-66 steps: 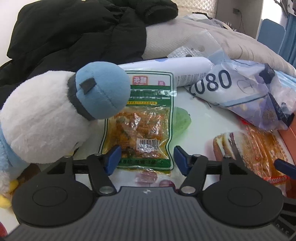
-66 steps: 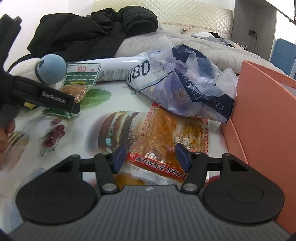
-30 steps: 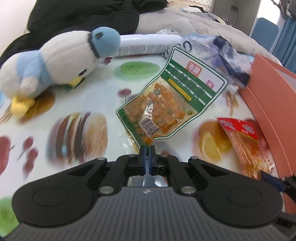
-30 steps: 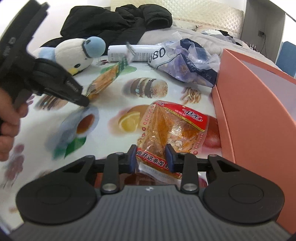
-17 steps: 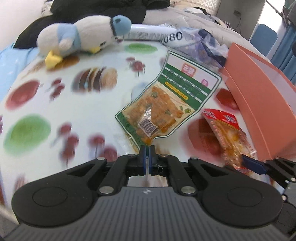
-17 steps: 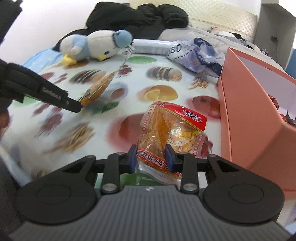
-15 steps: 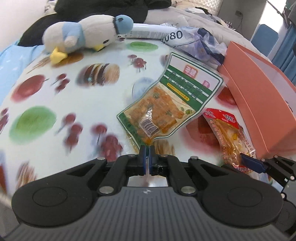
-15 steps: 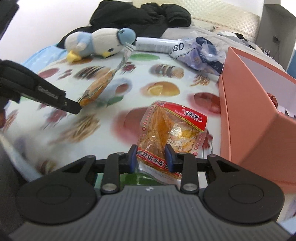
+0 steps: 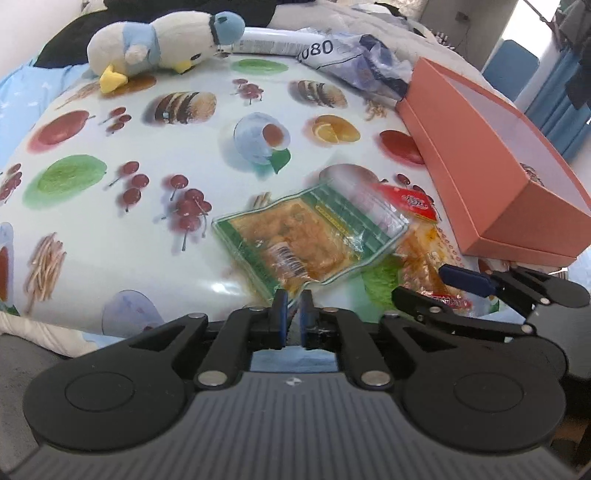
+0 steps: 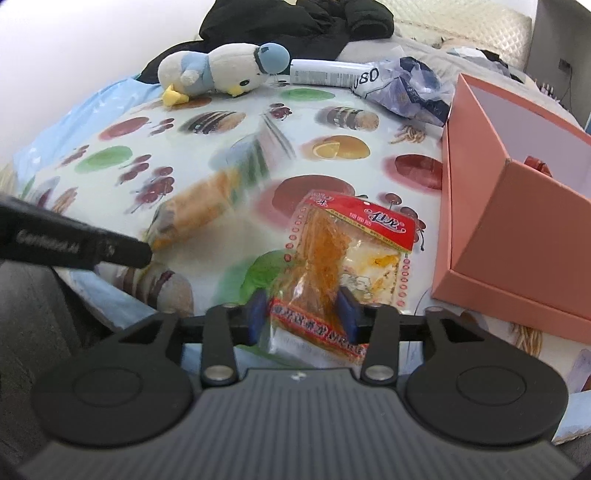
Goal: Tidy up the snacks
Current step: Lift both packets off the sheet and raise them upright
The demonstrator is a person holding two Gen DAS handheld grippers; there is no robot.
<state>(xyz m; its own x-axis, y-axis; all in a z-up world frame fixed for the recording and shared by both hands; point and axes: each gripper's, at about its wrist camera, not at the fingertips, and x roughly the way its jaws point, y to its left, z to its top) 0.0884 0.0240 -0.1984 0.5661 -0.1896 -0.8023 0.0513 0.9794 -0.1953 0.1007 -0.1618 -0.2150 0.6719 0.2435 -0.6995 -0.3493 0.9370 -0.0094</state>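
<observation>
My left gripper (image 9: pixel 291 308) is shut on the corner of a green-edged snack packet (image 9: pixel 306 240), which hangs blurred above the table's near edge; it also shows in the right wrist view (image 10: pixel 207 199). My right gripper (image 10: pixel 302 312) is shut on a red-topped snack packet (image 10: pixel 351 247) with orange contents, held just over the near edge. That packet (image 9: pixel 421 254) and the right gripper's fingers (image 9: pixel 465 278) show at the right of the left wrist view. An open salmon-pink box (image 9: pixel 491 155) stands to the right (image 10: pixel 517 221).
A fruit-print tablecloth (image 9: pixel 110 229) covers the table. At the far side lie a white and blue plush bird (image 9: pixel 166 40), a white tube (image 10: pixel 325 74) and a crumpled plastic bag (image 10: pixel 406 88). Black clothing (image 10: pixel 295 18) is behind.
Both grippers have drawn back toward the table's near edge with their packets. The green packet has swung down flatter and is blurred with motion. The pink box is nearer on the right.
</observation>
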